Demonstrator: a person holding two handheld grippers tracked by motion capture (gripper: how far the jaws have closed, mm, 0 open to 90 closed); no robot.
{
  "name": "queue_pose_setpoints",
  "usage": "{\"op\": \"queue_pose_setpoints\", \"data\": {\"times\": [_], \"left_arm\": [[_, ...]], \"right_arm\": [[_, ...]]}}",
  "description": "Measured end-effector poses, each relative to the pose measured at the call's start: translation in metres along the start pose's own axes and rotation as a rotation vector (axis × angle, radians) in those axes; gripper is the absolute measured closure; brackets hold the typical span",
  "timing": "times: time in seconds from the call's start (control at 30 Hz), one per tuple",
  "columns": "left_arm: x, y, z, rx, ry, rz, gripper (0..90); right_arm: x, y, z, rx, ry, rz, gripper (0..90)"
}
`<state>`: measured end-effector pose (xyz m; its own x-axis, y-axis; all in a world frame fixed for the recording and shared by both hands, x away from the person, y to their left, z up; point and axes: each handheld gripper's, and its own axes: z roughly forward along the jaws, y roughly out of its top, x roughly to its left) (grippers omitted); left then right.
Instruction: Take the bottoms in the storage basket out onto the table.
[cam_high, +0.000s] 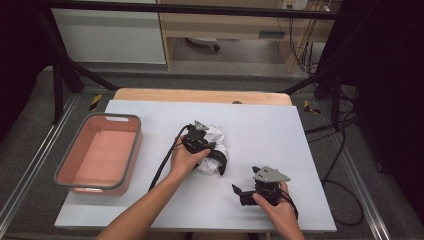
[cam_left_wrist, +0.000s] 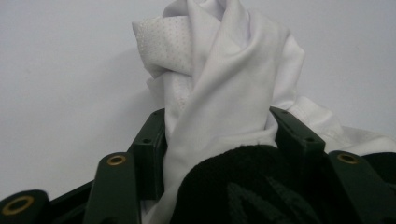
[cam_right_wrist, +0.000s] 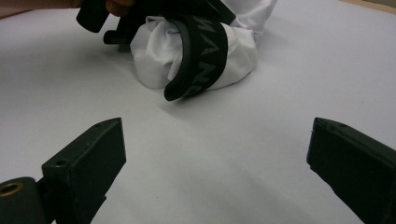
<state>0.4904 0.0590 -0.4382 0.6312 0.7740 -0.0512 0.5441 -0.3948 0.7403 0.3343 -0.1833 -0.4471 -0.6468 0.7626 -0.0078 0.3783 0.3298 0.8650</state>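
Note:
A crumpled white garment (cam_high: 216, 135) with a black lettered waistband (cam_high: 220, 161) lies mid-table on the white sheet. My left gripper (cam_high: 212, 148) reaches into it from the left. In the left gripper view the white cloth (cam_left_wrist: 219, 84) is bunched tight between the two jaws, with the waistband (cam_left_wrist: 243, 186) lying over the left gripper (cam_left_wrist: 222, 125). My right gripper (cam_high: 239, 195) rests low near the front edge, to the right of the garment, open and holding nothing. From the right gripper view, the bundle (cam_right_wrist: 154, 60) and its waistband (cam_right_wrist: 201, 56) lie ahead of the spread right gripper (cam_right_wrist: 215, 149).
A pink basin with a grey rim (cam_high: 132, 150) stands on the table's left side with nothing in it. The white sheet (cam_high: 270, 125) covers a wooden tabletop. Black frame bars and cables run around the table on the floor.

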Motion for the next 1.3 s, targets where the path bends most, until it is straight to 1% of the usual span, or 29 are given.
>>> {"op": "queue_pose_setpoints", "data": {"times": [0.13,0.27,0.37,0.43,0.57,0.67,0.8,0.87,0.97,1.13,1.3], "left_arm": [[0.001,0.000,0.000,-0.006,0.008,-0.002,38.1],[0.003,0.001,0.000,-0.005,0.009,-0.022,32.7],[0.003,0.001,-0.001,-0.012,0.020,-0.016,27.7],[0.003,0.002,-0.003,-0.024,0.041,-0.005,24.0],[0.003,0.003,-0.004,-0.034,0.042,-0.008,15.3],[0.002,0.004,-0.004,-0.028,0.044,-0.001,12.9],[0.003,0.006,-0.006,-0.028,0.045,0.002,10.7],[0.002,0.007,-0.007,-0.030,0.037,0.003,10.2],[-0.001,0.010,-0.008,-0.024,0.029,0.019,10.3],[-0.004,0.014,-0.010,-0.045,0.008,0.011,10.1],[-0.006,0.015,-0.011,-0.043,-0.013,0.011,10.4]], "right_arm": [[0.000,0.001,-0.001,-0.004,-0.001,-0.004,5.0],[-0.002,0.000,-0.002,-0.007,-0.012,0.005,4.8],[-0.002,0.001,-0.003,-0.014,-0.018,0.005,4.7],[-0.002,0.001,-0.003,-0.012,-0.016,0.001,4.8],[-0.001,0.001,-0.002,-0.011,-0.013,0.001,4.8],[-0.002,0.001,-0.003,-0.013,-0.027,-0.004,4.8],[-0.002,0.001,-0.004,-0.012,-0.027,-0.001,4.8],[-0.002,0.001,-0.003,-0.010,-0.023,-0.002,4.8],[-0.001,0.001,-0.003,-0.006,-0.024,-0.011,4.8],[-0.001,0.001,-0.003,-0.007,-0.024,-0.007,4.8],[-0.002,0.001,-0.004,-0.009,-0.022,-0.003,4.8]]}}
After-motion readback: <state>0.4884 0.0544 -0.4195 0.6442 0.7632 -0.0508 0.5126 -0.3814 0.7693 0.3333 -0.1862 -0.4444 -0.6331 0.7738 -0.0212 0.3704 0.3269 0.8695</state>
